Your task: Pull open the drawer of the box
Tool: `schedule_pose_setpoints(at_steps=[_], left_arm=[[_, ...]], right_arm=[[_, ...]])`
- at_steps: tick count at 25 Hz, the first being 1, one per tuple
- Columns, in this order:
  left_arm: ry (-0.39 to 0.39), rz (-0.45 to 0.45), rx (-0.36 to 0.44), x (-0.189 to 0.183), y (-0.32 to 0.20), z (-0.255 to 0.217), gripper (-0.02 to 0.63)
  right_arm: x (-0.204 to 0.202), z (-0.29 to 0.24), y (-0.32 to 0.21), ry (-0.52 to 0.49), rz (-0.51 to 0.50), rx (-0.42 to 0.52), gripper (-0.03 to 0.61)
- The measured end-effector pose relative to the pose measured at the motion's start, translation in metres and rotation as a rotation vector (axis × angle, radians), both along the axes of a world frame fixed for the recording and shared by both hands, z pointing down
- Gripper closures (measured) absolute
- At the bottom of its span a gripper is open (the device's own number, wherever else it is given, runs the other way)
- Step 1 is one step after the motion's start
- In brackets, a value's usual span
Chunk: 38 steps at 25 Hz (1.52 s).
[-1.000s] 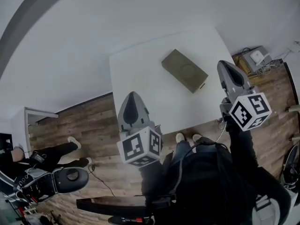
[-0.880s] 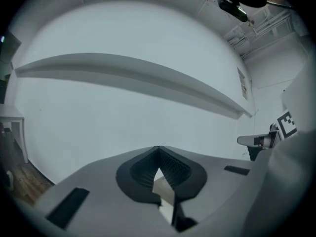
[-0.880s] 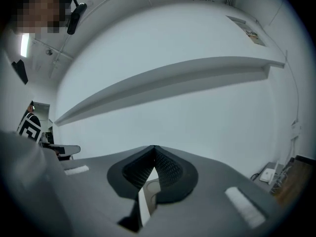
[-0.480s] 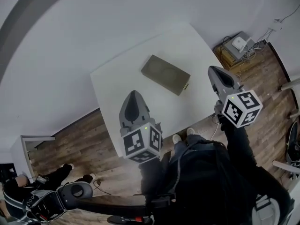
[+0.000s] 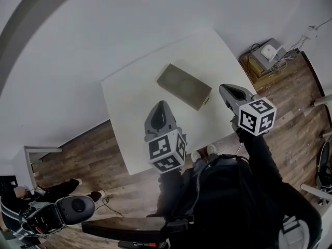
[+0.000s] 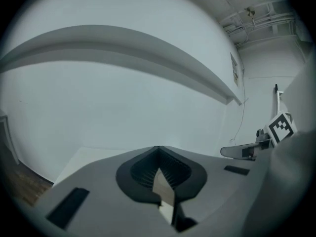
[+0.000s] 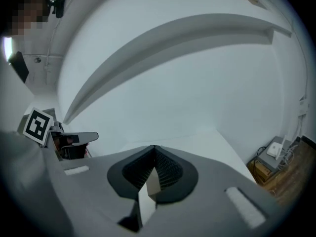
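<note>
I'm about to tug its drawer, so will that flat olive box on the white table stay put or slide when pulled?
Likely to slide: the box is low and flat, lying loose on the smooth white table, with nothing visibly bracing it. Tipping seems unlikely given its wide footprint. It looks stiff, with crisp straight edges.

The box (image 5: 184, 86) lies on the table (image 5: 129, 108) before you, between your left gripper (image 5: 161, 106) and your right gripper (image 5: 224, 89).
</note>
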<state>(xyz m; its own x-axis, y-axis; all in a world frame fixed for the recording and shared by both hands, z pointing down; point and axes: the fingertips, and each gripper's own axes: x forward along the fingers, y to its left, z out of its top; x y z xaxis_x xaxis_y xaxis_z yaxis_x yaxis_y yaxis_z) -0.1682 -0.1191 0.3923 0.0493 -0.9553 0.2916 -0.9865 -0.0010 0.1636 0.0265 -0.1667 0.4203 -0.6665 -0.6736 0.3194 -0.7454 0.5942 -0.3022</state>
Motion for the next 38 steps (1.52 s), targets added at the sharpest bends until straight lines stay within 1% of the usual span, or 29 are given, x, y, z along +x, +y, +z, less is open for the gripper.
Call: schedule_pose_setpoints(at_steps=[4, 6, 8, 10, 11, 13, 15, 17, 21, 25, 30, 34, 38], left_arm=[[-0.003, 0.02, -0.091, 0.018, 0.002, 0.047, 0.617], [-0.008, 0.04, -0.125, 0.033, 0.004, 0.067, 0.617], [-0.005, 0.079, -0.148, 0.048, 0.005, 0.087, 0.617], [0.019, 0.151, -0.185, 0.064, 0.002, 0.108, 0.617], [0.035, 0.189, -0.215, 0.07, -0.003, 0.119, 0.617], [0.06, 0.241, -0.282, 0.068, -0.021, 0.138, 0.617], [0.068, 0.263, -0.339, 0.062, -0.047, 0.151, 0.617], [0.058, 0.269, -0.383, 0.062, -0.069, 0.162, 0.617], [0.036, 0.274, -0.424, 0.068, -0.082, 0.18, 0.617], [0.04, 0.284, -0.452, 0.072, -0.086, 0.192, 0.617], [0.069, 0.293, -0.488, 0.073, -0.085, 0.203, 0.617], [0.073, 0.3, -0.484, 0.072, -0.091, 0.205, 0.617], [0.112, 0.296, -0.47, 0.072, -0.086, 0.204, 0.617]], right_arm=[[0.007, 0.055, 0.007, 0.032, -0.02, -0.134, 0.577], [0.009, 0.081, 0.015, 0.015, -0.043, -0.226, 0.577], [0.007, 0.108, 0.024, -0.027, -0.082, -0.322, 0.574], [0.0, 0.132, 0.027, -0.059, -0.123, -0.406, 0.558], [-0.007, 0.142, 0.026, -0.066, -0.136, -0.446, 0.552], [-0.025, 0.158, 0.014, -0.068, -0.144, -0.527, 0.538], [-0.041, 0.169, -0.006, -0.075, -0.135, -0.603, 0.526], [-0.046, 0.176, -0.023, -0.08, -0.129, -0.657, 0.52], [-0.042, 0.196, -0.03, -0.043, -0.109, -0.71, 0.515], [-0.042, 0.207, -0.035, -0.072, -0.093, -0.751, 0.515], [-0.048, 0.216, -0.038, -0.083, -0.073, -0.779, 0.517], [-0.051, 0.222, -0.045, -0.105, -0.055, -0.805, 0.517], [-0.051, 0.222, -0.041, -0.136, -0.054, -0.825, 0.515]])
